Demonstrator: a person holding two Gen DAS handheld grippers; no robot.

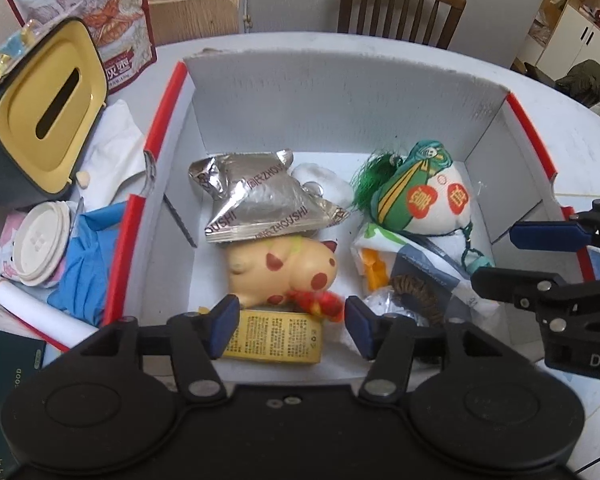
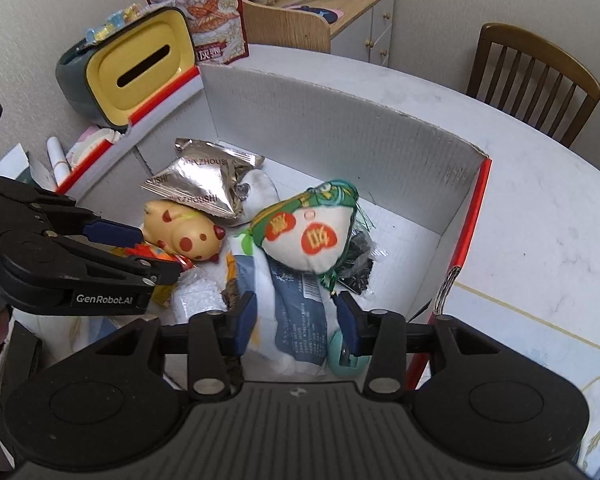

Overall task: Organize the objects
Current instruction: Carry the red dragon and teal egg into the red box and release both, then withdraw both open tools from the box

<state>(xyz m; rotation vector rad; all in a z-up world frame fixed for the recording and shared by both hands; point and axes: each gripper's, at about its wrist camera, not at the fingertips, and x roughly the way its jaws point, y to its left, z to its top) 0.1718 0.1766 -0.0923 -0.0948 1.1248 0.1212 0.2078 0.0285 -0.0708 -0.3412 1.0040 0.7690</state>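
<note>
A white cardboard box with red edges (image 1: 340,92) (image 2: 340,120) holds several items. A silver snack packet (image 1: 260,204) (image 2: 204,184) lies at its back. In front of it is a yellow toy animal with red spots (image 1: 284,268) (image 2: 184,232). A green-and-white plush sachet (image 1: 424,196) (image 2: 308,232) sits to the right. My left gripper (image 1: 290,326) (image 2: 148,252) is open over a small yellow carton (image 1: 276,338) and the toy's red-orange end (image 1: 320,302); its pads touch neither. My right gripper (image 2: 296,324) (image 1: 496,258) is open, with a blue-and-white packet (image 2: 300,312) lying between its fingers.
A dark green tissue box with a yellow lid (image 1: 44,108) (image 2: 136,68) and a tall red-edged snack bag (image 1: 100,8) (image 2: 208,4) stand left of the box. A white lid (image 1: 40,248) and a blue cloth (image 1: 88,256) lie beside them. A wooden chair (image 1: 400,4) (image 2: 532,76) stands behind the white table (image 2: 540,220).
</note>
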